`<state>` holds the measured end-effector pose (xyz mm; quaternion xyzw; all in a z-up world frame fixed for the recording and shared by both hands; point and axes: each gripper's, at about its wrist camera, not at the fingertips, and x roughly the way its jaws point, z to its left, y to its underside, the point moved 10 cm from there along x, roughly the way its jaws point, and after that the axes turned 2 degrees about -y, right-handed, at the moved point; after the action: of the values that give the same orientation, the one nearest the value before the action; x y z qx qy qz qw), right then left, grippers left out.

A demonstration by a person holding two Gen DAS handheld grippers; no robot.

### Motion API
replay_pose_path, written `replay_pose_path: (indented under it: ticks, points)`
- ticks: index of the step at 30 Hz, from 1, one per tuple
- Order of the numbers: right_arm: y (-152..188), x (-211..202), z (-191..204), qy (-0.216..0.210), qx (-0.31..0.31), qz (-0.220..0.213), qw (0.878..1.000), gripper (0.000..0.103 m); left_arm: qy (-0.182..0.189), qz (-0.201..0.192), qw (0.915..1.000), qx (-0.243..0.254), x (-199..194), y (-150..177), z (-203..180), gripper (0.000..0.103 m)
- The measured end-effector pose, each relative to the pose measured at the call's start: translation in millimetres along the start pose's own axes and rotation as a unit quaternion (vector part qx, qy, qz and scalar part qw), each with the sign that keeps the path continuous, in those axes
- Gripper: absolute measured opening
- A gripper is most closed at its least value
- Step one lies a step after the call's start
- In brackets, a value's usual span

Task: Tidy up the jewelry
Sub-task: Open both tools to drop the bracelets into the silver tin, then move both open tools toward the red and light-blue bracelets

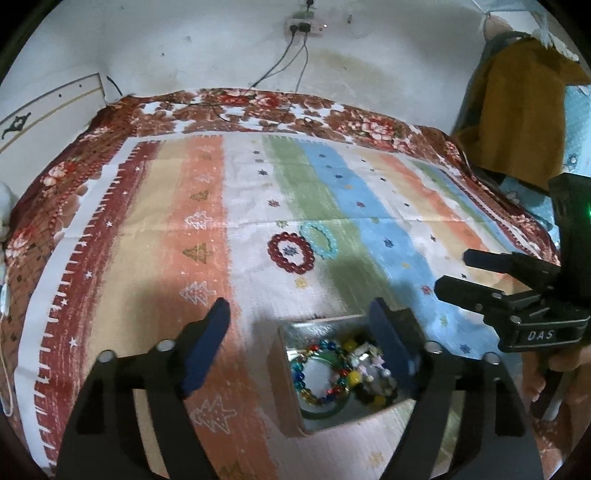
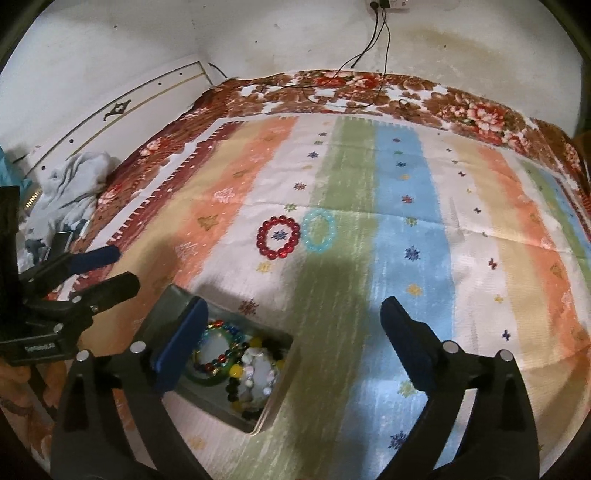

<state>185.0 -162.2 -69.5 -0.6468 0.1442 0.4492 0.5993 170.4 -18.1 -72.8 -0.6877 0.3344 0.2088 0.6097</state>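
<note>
i see both claws, left gripper (image 1: 299,332) and right gripper (image 2: 291,332), spread wide over the metal box (image 2: 275,391) of glossy beads; red bracelet (image 2: 278,237) mid-cloth.

We are in a home bedroom: a bed covered by a red floral blanket (image 2: 461,107) with a striped cloth (image 2: 406,206) laid over it. Behind it we see a stained white wall (image 1: 184,44) with a socket (image 1: 304,27) and dangling cables, clothes hanging at right (image 1: 524,110), and crumpled laundry (image 2: 70,181) at left.
</note>
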Motion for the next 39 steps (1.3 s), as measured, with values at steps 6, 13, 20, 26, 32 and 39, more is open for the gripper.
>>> replay_pose_path:
  ticks: [6, 13, 20, 26, 32, 39]
  points:
    - [-9, 8, -9, 0.016, -0.002, -0.003, 1.000, 0.098, -0.043, 0.000, 0.9985, 0.032, 13, -9, 7, 0.095]
    - [-19, 23, -16, 0.011, 0.001, 0.014, 1.000, 0.098, -0.046, 0.016, 0.9988, 0.006, 31, -15, 23, 0.097]
    - [-28, 38, -24, 0.027, -0.002, 0.017, 0.999, 0.098, -0.058, 0.028, 0.9977, 0.021, 51, -24, 27, 0.097]
    - [-38, 54, -32, 0.030, -0.001, 0.019, 0.999, 0.098, -0.064, 0.041, 0.9965, 0.036, 69, -28, 29, 0.097]
    - [-45, 70, -39, 0.031, 0.000, 0.024, 0.999, 0.098, -0.066, 0.043, 0.9960, 0.041, 84, -36, 32, 0.097]
    - [-54, 82, -41, 0.026, -0.005, 0.028, 0.999, 0.098, -0.065, 0.054, 0.9960, 0.029, 103, -40, 41, 0.097]
